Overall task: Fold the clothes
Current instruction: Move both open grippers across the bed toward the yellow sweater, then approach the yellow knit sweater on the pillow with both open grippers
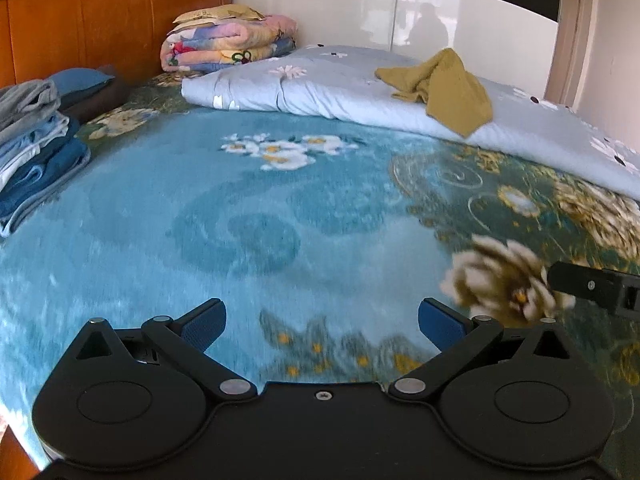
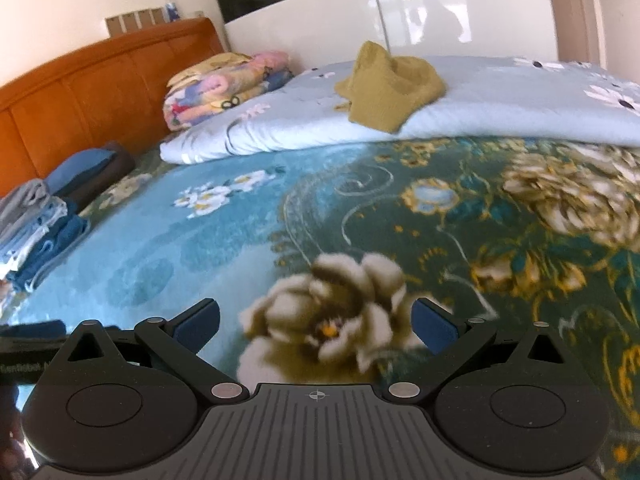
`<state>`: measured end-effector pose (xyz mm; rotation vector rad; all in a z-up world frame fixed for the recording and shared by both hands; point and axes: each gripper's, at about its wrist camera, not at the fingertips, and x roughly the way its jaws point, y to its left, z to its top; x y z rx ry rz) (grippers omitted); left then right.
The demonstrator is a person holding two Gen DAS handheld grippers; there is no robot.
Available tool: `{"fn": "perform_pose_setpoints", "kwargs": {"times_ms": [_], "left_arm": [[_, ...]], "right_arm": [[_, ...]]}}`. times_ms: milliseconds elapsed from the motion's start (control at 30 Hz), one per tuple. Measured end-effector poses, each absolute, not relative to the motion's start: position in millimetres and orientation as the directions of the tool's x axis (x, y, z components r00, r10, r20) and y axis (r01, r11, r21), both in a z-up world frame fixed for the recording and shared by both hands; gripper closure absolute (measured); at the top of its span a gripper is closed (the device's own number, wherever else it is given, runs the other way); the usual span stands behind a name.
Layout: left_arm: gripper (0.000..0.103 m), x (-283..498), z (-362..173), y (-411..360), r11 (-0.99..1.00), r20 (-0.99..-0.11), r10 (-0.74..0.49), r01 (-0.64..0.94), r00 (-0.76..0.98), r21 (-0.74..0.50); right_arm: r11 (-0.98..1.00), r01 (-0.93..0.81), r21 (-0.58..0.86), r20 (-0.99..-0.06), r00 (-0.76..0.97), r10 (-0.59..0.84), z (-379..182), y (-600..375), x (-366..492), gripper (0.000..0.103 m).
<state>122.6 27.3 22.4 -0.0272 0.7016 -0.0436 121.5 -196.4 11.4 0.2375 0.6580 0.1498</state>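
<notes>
- Across the bed (image 1: 248,216), on the pale quilt (image 1: 320,92), lies a crumpled mustard garment (image 1: 444,84): soft, light, floppy.
- Left tool (image 1: 322,326) and right tool (image 2: 316,322): spread wide, empty.
- Best pinched at a hem corner.

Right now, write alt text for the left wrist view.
The open, empty left gripper hovers over a blue floral blanket. A crumpled mustard garment lies on a pale quilt beyond; folded clothes are stacked at left.
</notes>
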Motion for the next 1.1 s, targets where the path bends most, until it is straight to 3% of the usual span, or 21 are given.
{"fn": "perform_pose_setpoints", "kwargs": {"times_ms": [567,800,967,1100], "left_arm": [[0.002,195.4,41.7,45.1,0.991,-0.595,-0.133,0.086,0.793,-0.106],[0.002,224.0,50.4,57.4,0.986,-0.565,-0.156,0.092,0.81,-0.139],[0.002,240.9,54.2,63.3,0.988,-0.515,-0.131,0.072,0.847,-0.133],[0.002,253.7,54.7,71.7,0.983,-0.489,-0.138,0.061,0.861,-0.17]], "right_arm": [[0.927,-0.141,0.348,-0.571,0.753,0.329,9.9,-189.9,172.8,0.0],[0.941,-0.155,0.301,-0.516,0.803,0.298,20.5,-192.4,196.4,0.0],[0.974,-0.072,0.213,-0.528,0.831,0.177,24.5,-191.6,213.8,0.0],[0.973,0.0,0.229,-0.508,0.853,0.119,20.8,-199.7,223.5,0.0]]}}
